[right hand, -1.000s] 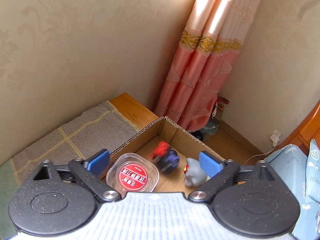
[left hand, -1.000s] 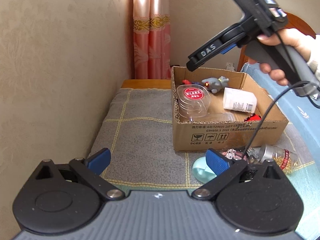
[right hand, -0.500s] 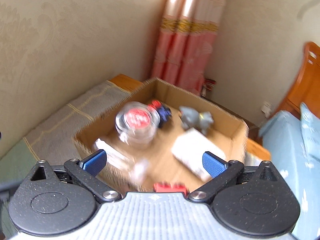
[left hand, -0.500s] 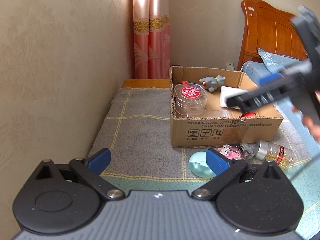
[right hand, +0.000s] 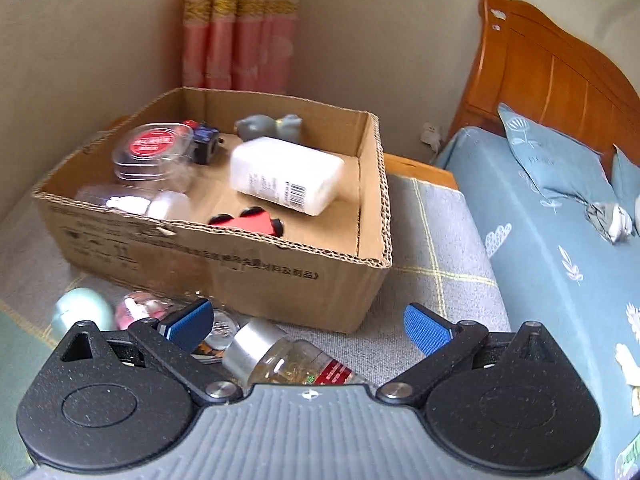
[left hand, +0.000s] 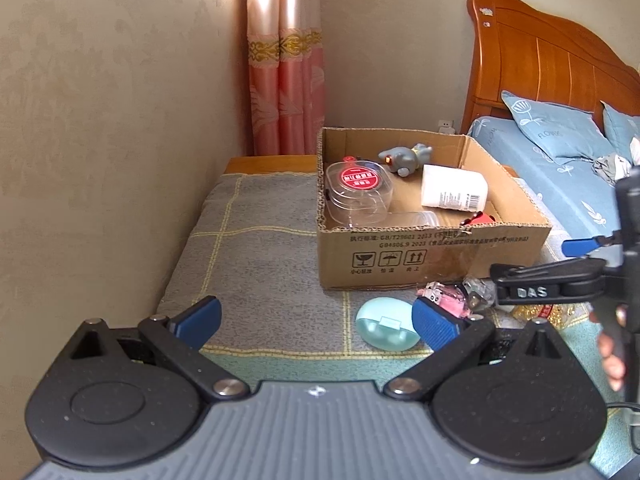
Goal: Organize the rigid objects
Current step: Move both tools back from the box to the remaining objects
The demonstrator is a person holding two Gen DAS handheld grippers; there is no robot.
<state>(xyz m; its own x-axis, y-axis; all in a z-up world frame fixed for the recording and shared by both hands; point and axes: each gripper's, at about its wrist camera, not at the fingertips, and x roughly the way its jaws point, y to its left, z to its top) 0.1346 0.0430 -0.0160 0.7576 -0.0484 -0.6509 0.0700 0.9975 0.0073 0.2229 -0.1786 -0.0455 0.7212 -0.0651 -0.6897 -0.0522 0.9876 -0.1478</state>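
Fingers on both the left gripper and right gripper are spread wide, empty; glass jar lies beside the cardboard box.

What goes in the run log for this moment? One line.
left gripper: open, empty | right gripper: open, above jar | box: holds bottle, red car | teal case: outside box

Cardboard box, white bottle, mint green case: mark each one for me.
cardboard box [right hand: 280, 280], right wrist view, on its printed front wall.
white bottle [right hand: 286, 174], right wrist view, on the middle of its body, lying inside the box.
mint green case [left hand: 384, 322], left wrist view, on its lid, in front of the box.
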